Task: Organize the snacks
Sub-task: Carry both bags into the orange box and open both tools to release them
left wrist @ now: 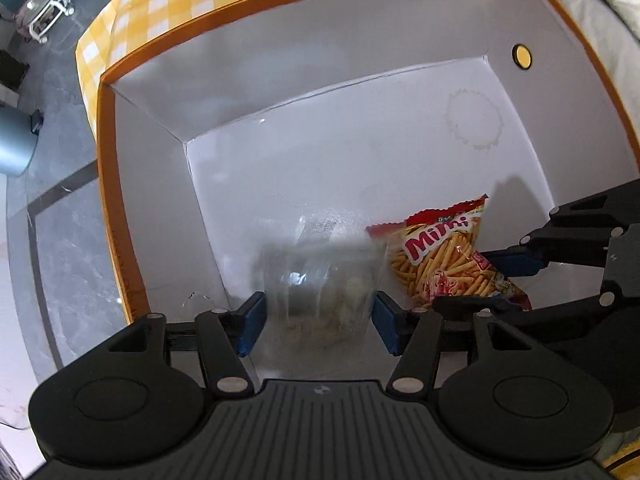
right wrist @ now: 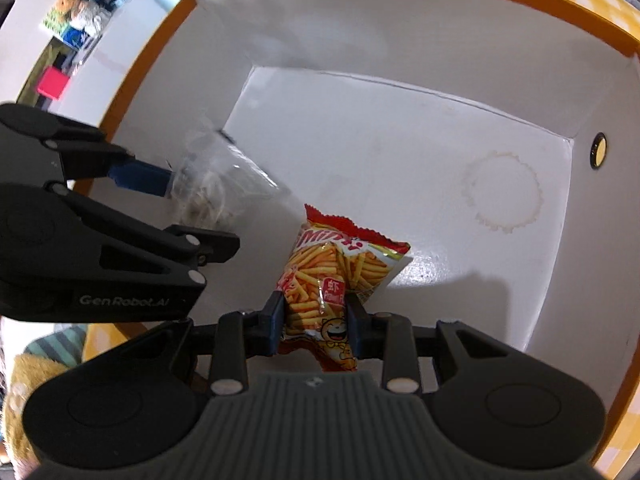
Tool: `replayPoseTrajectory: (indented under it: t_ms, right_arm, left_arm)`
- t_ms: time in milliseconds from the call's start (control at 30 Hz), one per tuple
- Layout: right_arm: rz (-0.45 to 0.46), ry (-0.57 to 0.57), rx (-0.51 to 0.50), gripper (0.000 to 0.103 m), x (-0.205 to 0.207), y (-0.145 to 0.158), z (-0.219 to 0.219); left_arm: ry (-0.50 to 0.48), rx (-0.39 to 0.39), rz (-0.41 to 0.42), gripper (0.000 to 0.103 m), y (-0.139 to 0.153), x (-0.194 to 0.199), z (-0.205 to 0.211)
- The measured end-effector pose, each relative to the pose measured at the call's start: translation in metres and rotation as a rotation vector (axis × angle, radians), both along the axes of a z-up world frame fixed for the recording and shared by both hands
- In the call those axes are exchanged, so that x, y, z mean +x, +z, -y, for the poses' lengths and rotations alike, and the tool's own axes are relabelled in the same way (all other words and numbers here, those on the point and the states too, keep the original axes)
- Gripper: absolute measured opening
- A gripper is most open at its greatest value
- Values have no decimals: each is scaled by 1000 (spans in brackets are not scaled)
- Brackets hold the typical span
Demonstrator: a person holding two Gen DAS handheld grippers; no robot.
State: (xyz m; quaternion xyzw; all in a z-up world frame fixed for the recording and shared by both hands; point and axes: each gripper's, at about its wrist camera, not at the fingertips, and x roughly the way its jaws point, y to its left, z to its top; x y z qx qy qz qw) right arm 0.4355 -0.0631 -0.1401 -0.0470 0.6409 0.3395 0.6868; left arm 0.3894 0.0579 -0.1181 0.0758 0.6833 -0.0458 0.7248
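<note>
Both over box (left wrist: pixel 120 184) for drop-in: left hand-held gripper (left wrist: pixel 318 322) clenched on clear bag (left wrist: pixel 320 280), right hand-held gripper (right wrist: pixel 316 330) grasping Mimi pack (right wrist: pixel 332 276)

a red and yellow foil snack bag printed with thin fries and the word "mimi" (right wrist: pixel 332 280) sits inside a white-walled cardboard box with an orange rim and yellow checked outside (right wrist: pixel 400 128), its lower end lifted and its serrated top edge toward the box floor. beside it, to its left, a clear plastic bag of pale snacks (left wrist: pixel 320 296) appears blurred, also inside the box.
</note>
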Motion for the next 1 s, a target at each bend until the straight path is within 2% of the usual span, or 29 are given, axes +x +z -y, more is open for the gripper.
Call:
replayPoseTrajectory:
  t_ms: [100,200,367,500,667,700,733,800,1000]
  right_arm:
    - [-10,5,4,29,2,-2,-5]
    - [-11,5,5,29,2,-5,-2]
    - [-18,-20,22,30,0,-8,-2]
    - [-29,-17,33,29,-3,-8,-13]
    - [-24,-11,48,30,-11,-4,-27]
    - [-16,-12,43,31,-13,-2,-26]
    - [-3,-16,33,38,-14,1,-25]
    - [24,-31,16,44,-17,11,-20]
    - [92,-78,17,47,-26,51,14]
  left_arm:
    - [-7,0,7,72,3,-1,-6]
    - [-1,-32,23,77,17,-5,-9]
    - [9,-87,91,77,50,-11,-26]
    - [20,-86,145,77,77,-16,-28]
    - [35,-64,167,77,81,-19,-25]
    - [35,-62,170,77,83,-22,-23]
    - [34,-62,172,77,84,-26,-21]
    - [33,-64,179,77,87,-34,-19]
    - [23,-91,241,77,112,-63,-12]
